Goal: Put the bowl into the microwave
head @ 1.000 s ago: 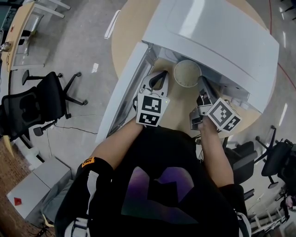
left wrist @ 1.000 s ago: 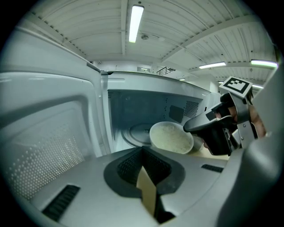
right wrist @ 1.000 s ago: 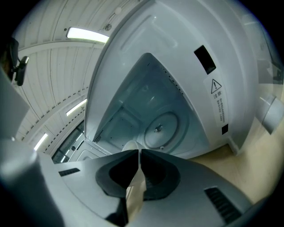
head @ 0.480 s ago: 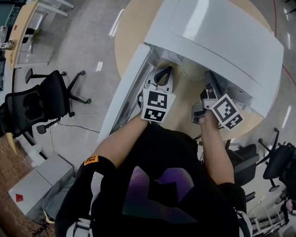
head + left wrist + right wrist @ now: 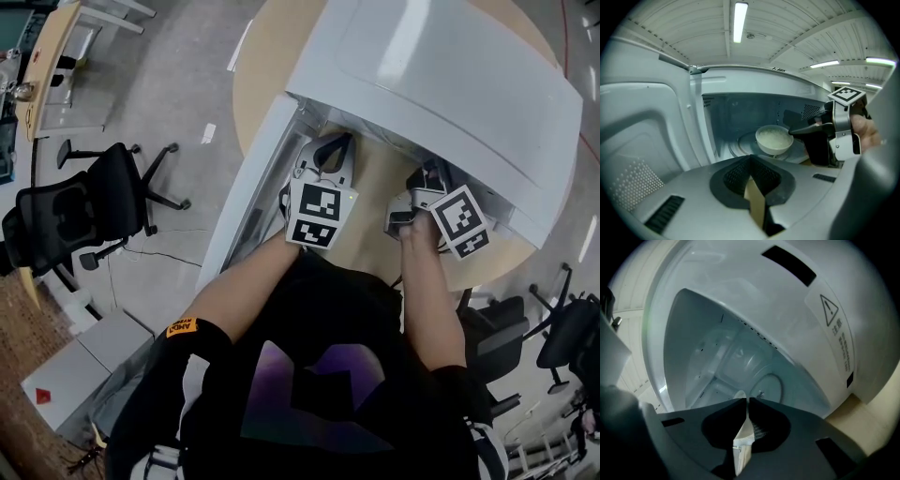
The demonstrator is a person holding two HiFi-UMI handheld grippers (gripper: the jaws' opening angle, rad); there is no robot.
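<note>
Office or lab workspace: swivel chairs (image 5: 58, 217), desk (image 5: 49, 58) on grey floor (image 5: 169, 94), ceiling strip lights (image 5: 739, 21), microwave (image 5: 441, 84) on round table (image 5: 272, 56).

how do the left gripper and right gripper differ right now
The left gripper has its tongs shut on nothing; the right gripper has its tongs shut on the rim of the bowl. The left gripper sits in front of the microwave opening; the right gripper reaches into it. Both carry a marker cube.

Bright overhead ceiling tubes (image 5: 739, 21), glare on microwave (image 5: 403, 47) top, fisheye-warped dark corners (gripper views), dim cavity.
</note>
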